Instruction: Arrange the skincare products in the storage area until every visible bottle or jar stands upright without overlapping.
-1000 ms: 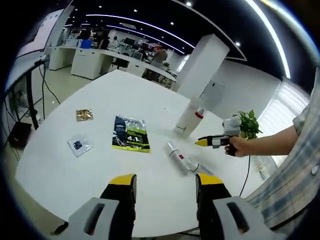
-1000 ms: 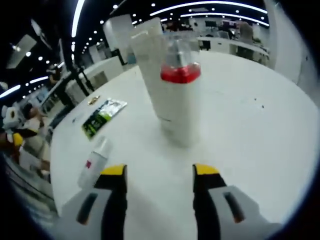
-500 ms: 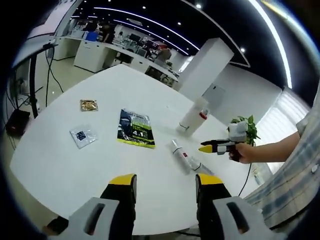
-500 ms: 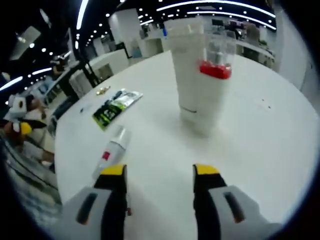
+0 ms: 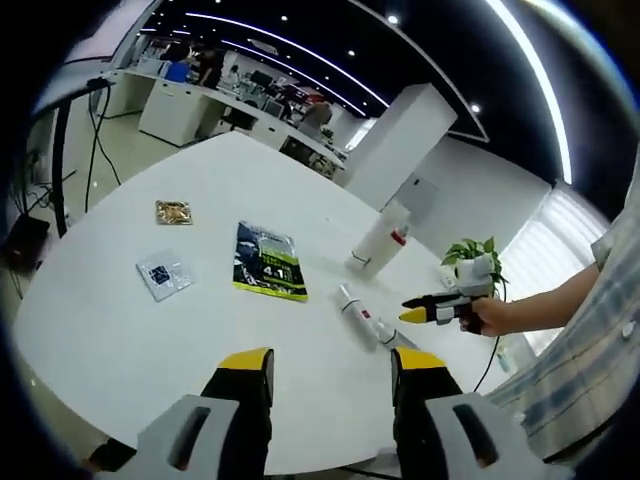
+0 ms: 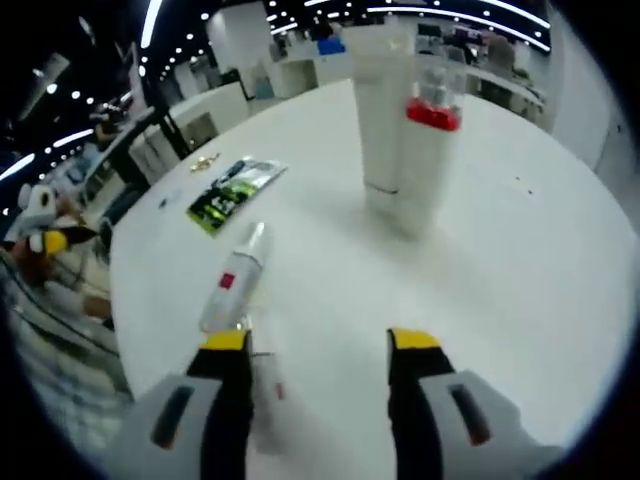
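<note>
1. The left gripper hovers over the white table, jaws wide apart and empty.
2. From the left gripper view, a white tube lies flat at about 1 o'clock beyond the jaws; two tall white bottles — one red-banded — stand upright farther on.
3. The right gripper is also spread wide, holding nothing; a hand grips it.
4. In the right gripper view the tube lies at 11 o'clock, and the upright pair stands touching at 12 to 1 o'clock.
5. A green packet lies well apart.
</note>
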A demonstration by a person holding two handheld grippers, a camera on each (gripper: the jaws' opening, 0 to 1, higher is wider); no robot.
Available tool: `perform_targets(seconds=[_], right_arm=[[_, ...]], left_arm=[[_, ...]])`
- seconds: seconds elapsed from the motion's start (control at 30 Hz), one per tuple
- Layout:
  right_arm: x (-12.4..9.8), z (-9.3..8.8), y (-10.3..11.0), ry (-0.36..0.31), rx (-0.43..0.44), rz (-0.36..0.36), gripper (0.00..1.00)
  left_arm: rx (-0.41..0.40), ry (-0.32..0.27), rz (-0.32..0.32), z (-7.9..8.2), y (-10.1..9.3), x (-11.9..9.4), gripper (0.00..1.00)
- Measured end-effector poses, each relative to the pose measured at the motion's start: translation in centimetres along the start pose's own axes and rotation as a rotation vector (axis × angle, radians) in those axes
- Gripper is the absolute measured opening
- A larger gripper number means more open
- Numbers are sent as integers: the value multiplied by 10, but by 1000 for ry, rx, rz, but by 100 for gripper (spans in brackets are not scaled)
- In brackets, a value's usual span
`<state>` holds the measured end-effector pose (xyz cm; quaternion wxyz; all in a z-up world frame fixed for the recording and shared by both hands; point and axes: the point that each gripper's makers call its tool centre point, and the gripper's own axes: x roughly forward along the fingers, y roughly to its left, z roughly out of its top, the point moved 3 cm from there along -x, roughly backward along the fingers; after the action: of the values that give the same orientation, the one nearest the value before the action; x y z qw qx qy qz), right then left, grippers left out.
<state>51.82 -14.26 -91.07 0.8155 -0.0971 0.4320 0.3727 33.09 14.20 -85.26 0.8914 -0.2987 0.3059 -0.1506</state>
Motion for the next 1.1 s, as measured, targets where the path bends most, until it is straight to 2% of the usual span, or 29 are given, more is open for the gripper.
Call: perform_targets(seconds=[0.13,0.57,0.7,0.87,1.1], right_arm=[[0,-7,8,37,3,2,53],[0,-10,27,66,-21,15,54],[3,-14,34,88,-18,21,54],[7,-16,43,78,-17,20,54],[15,-28,55,124,-49,15,52]], left_arm=[[-17,-13,1,3,5,-3,48],[-40,-62,-3,16,17,-15,48],[-41,-52,-9,12,16,-17,48],[-47,-38,-25,6,17,-22,48],[-50,-43,-27,13,26,-29,48]])
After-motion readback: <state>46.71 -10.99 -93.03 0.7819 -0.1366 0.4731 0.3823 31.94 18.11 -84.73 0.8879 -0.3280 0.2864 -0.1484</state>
